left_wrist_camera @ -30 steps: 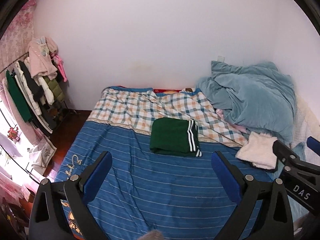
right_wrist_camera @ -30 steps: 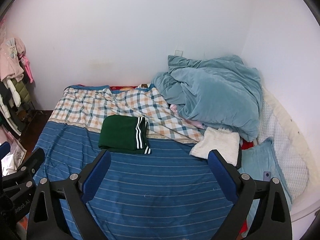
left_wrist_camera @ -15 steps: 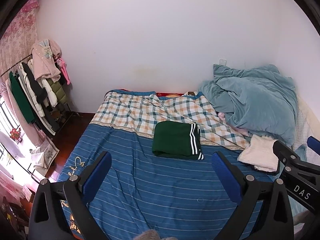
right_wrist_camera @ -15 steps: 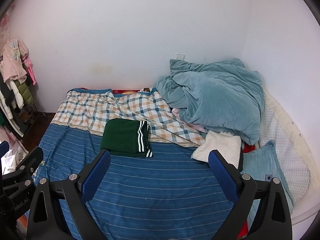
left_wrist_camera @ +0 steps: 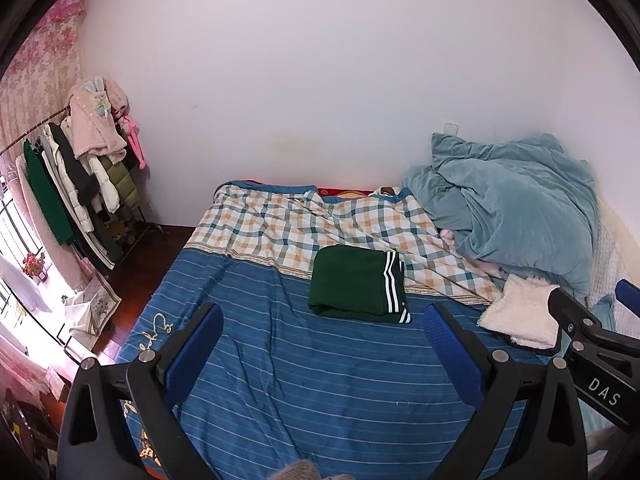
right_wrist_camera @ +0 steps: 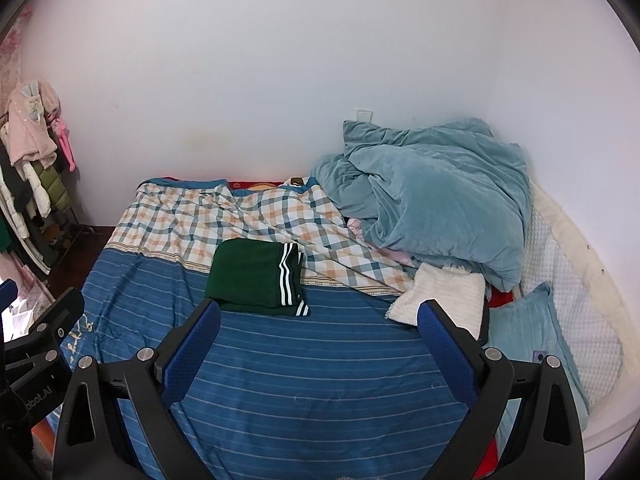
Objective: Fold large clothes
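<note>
A dark green garment with white stripes [left_wrist_camera: 358, 285] [right_wrist_camera: 256, 278] lies folded into a neat rectangle on the bed, where the blue striped sheet [left_wrist_camera: 320, 368] [right_wrist_camera: 320, 376] meets the checked cover. My left gripper [left_wrist_camera: 322, 332] hangs open above the near part of the bed, well short of the garment, with nothing between its fingers. My right gripper [right_wrist_camera: 318, 330] is likewise open and empty, held beside the left one. Each gripper shows at the edge of the other's view.
A rumpled teal duvet [left_wrist_camera: 516, 204] [right_wrist_camera: 432, 192] fills the bed's far right corner, with a folded white fluffy cloth [left_wrist_camera: 520, 312] [right_wrist_camera: 440, 296] below it and a teal pillow [right_wrist_camera: 536, 344]. A clothes rack [left_wrist_camera: 80, 184] stands at the left by the wall.
Both grippers have drawn back and risen a little, so the bed and the folded garment sit lower and slightly smaller in view. The garment has not moved.
</note>
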The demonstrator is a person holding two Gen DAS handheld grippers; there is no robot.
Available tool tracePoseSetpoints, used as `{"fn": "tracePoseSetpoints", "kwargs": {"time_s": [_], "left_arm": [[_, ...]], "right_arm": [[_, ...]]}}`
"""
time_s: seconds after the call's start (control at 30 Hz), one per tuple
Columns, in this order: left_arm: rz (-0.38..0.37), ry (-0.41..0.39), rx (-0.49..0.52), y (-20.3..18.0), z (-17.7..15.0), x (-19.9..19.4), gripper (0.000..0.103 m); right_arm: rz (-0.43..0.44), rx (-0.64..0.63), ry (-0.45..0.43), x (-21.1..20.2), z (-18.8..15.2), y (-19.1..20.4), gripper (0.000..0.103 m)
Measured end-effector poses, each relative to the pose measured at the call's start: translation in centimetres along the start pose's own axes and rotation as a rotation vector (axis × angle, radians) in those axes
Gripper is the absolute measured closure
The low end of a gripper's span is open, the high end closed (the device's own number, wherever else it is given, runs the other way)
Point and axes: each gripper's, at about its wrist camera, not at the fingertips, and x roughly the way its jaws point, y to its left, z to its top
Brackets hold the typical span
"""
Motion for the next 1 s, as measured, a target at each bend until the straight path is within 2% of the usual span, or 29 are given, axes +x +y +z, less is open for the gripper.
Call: {"fn": "tracePoseSetpoints", "kwargs": {"time_s": [1.0], "left_arm": [[0.031,-0.014,-0.017,0.9,0.4,-0.5,0.001]], "right_arm": [[0.018,-0.017,0.0,0.5,0.3,0.6,0.002]]}}
